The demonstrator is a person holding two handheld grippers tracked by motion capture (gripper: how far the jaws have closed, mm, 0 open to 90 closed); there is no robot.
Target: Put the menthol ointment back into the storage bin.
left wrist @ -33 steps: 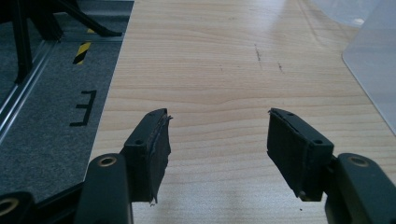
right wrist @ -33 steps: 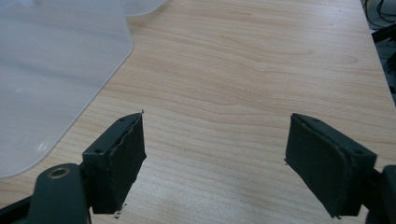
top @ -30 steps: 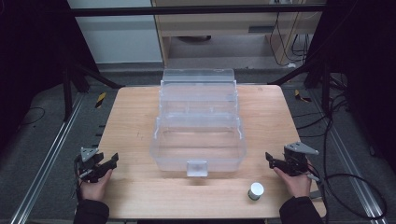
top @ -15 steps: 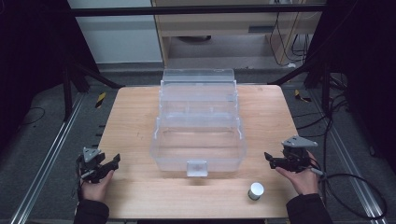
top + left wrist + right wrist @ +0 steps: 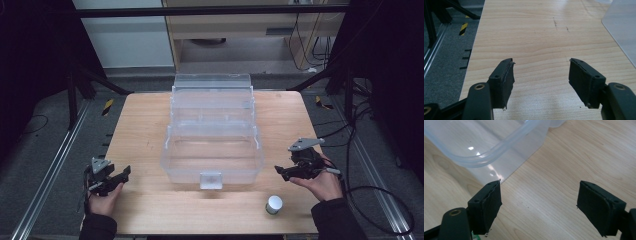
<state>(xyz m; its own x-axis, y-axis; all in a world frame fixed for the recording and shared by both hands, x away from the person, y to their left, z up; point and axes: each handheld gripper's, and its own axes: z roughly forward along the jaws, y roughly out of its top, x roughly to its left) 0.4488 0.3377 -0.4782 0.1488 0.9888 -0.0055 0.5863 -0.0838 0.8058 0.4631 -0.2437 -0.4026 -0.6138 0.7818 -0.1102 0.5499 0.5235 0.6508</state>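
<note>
A clear plastic storage box (image 5: 212, 132) with its lid thrown back stands at the middle of the desk (image 5: 145, 125), its latch tab facing the near edge, and a small round silver-capped container (image 5: 273, 204) sits alone near the desk's near right corner. The right gripper (image 5: 287, 171) hovers released just beside the box's right near corner, its jaws spread wide with nothing between them; the right gripper view looks past them at the box's rounded rim (image 5: 486, 157) and bare wood. The left gripper (image 5: 120, 179) rests equally released by the near left corner, well apart from the box, over bare desk. The step in hand looks like an approach, likely toward the small container or the box wall. To do it well, the right gripper should swing back toward the near edge, square its jaws on either side of the container's round body, come down low, and close gently so it does not skid or tip. The left gripper could steady the box's left wall.
</note>
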